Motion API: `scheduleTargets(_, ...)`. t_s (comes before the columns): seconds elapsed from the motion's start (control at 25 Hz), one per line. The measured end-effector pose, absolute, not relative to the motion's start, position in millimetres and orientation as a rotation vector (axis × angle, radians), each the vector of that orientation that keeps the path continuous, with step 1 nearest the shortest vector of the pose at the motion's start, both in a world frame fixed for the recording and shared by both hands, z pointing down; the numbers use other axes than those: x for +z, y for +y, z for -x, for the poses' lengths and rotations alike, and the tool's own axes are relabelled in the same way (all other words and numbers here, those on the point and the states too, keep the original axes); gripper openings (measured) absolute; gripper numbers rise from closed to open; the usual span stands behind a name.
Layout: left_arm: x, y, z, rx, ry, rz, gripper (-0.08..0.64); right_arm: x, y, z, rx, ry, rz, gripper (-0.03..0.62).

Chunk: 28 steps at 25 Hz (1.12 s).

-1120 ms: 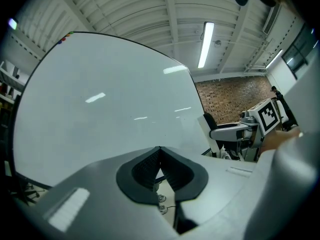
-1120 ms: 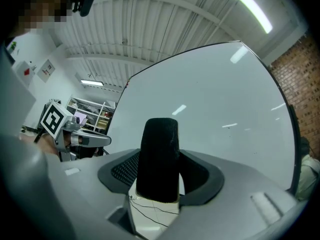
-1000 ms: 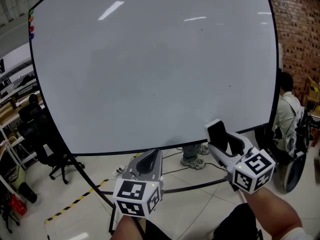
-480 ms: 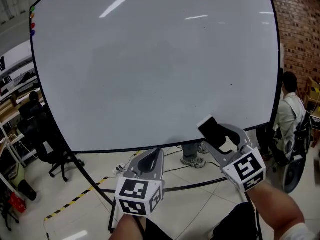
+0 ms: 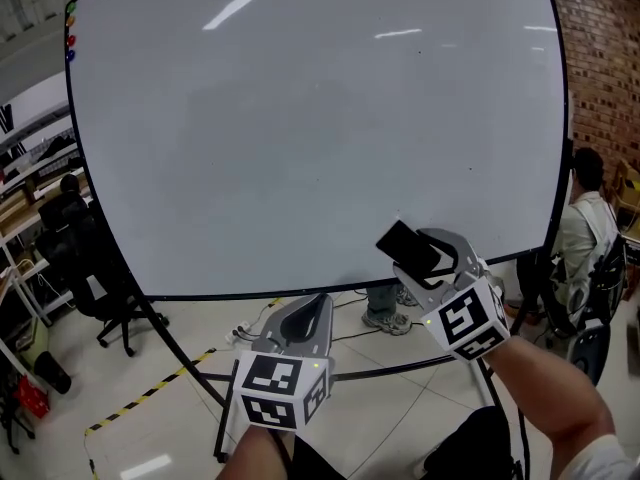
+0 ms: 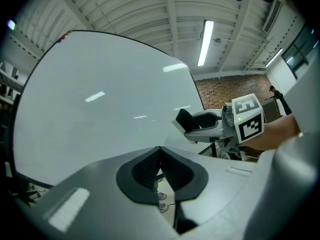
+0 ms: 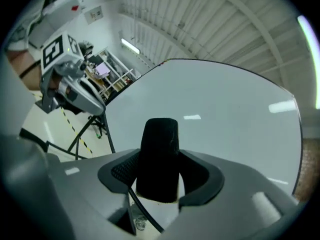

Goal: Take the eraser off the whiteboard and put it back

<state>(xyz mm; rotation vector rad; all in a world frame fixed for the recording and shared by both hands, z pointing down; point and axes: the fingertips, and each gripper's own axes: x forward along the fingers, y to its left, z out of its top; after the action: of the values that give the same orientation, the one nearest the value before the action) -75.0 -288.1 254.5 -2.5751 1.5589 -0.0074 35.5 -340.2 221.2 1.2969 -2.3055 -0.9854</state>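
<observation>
Eraser (image 7: 159,159): black block clamped between the right gripper (image 5: 412,256) jaws, sticking out past their tips.
Long axis: runs along the jaws, tilted up-left toward the whiteboard (image 5: 300,138) in the head view.
Board vs eraser: straight ahead, lower right part nearest. Looks near, no contact visible.
Left gripper (image 5: 312,308): jaws closed together, nothing in them. Sits lower and left, apart from the eraser.
Nearer hand: right, already carrying it.
Next move, likely: bring the eraser's face square onto the board.
</observation>
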Motion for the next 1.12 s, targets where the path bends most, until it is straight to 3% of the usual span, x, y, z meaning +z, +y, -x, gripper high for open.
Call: scheduleTargets(1.12,259.7,-290.6,78.9,0.000,1.556,2.599,0.017,201.5,-427.9,17.1,-1.117,-2.119,-1.283,0.236)
